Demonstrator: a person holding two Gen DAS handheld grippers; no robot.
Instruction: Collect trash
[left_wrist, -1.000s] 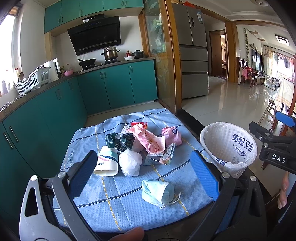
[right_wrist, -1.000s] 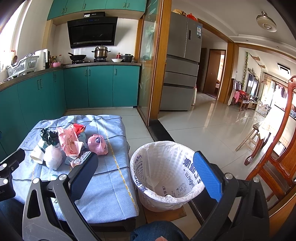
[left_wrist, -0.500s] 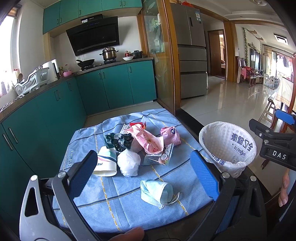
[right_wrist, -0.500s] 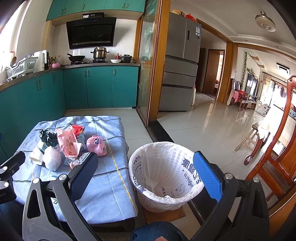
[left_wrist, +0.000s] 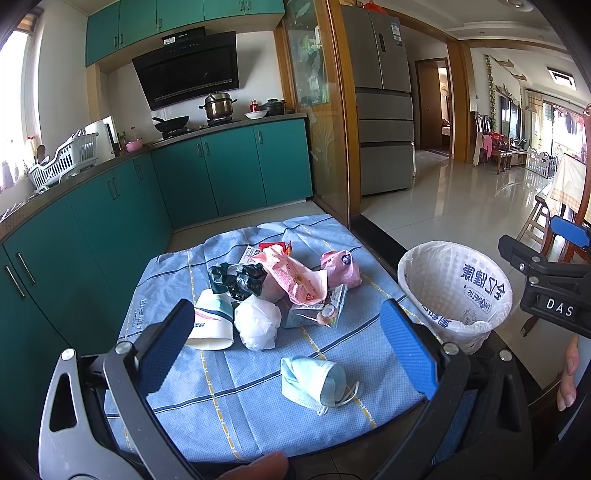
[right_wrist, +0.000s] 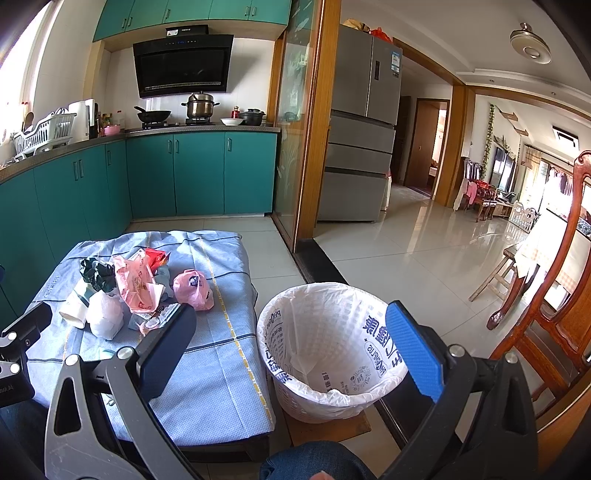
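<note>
A pile of trash lies on a low table with a blue cloth (left_wrist: 229, 402): a light blue face mask (left_wrist: 314, 380) nearest me, a white crumpled bag (left_wrist: 258, 321), a paper cup (left_wrist: 212, 325) on its side, a black wrapper (left_wrist: 240, 277), pink bags (left_wrist: 295, 277) and a carton (left_wrist: 314, 314). My left gripper (left_wrist: 288, 343) is open and empty, held above the mask. My right gripper (right_wrist: 291, 350) is open and empty over the white-lined bin (right_wrist: 325, 350), which also shows in the left wrist view (left_wrist: 454, 291) to the right of the table.
Teal kitchen cabinets (left_wrist: 110, 221) run along the left and back. A grey fridge (right_wrist: 358, 125) stands beyond a wooden door frame. A wooden chair (right_wrist: 554, 295) and a stool (right_wrist: 502, 273) stand at the right on the tiled floor.
Both views shifted slightly; the trash and bin sit a touch further left in the frames. Both grippers stay open and empty.
</note>
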